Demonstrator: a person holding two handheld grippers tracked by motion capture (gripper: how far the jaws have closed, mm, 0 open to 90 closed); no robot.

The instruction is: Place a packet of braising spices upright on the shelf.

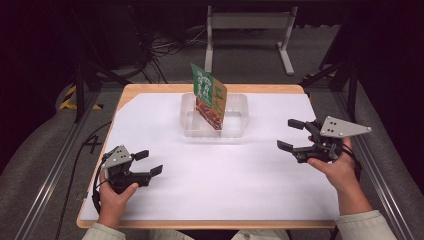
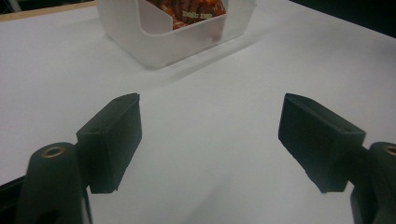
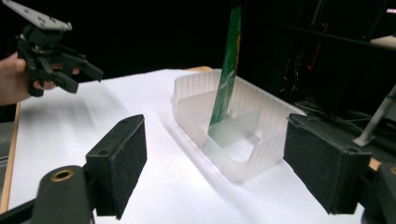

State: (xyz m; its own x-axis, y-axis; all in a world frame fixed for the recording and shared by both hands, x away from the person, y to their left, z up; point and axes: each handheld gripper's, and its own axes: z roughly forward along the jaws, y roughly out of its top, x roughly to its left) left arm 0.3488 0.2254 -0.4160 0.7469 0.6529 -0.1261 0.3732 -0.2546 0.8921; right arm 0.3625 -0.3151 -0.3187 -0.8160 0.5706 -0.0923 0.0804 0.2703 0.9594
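Note:
A green and orange snack packet [image 1: 209, 96] stands upright in a clear plastic bin [image 1: 239, 127] at the back middle of the white table. My left gripper [image 1: 148, 162] rests open at the front left, held by a hand, nothing between its jaws. My right gripper [image 1: 290, 133] hovers open at the right, jaws pointing left toward the bin. In the left gripper view the bin [image 2: 159, 44] with the packet [image 2: 194, 11] lies ahead of my open left gripper [image 2: 210, 140]. In the right gripper view the packet [image 3: 226, 70] shows edge-on in the bin [image 3: 252, 163], between my right gripper's [image 3: 217, 163] open jaws, farther off.
The white sheet [image 1: 215, 170] covers a wooden tabletop with a bare edge [image 1: 210, 88] at the back. Metal rails run along both sides. A white stand [image 1: 247, 22] and cables sit on the floor behind. The other hand's gripper [image 3: 53, 51] appears at the upper left of the right gripper view.

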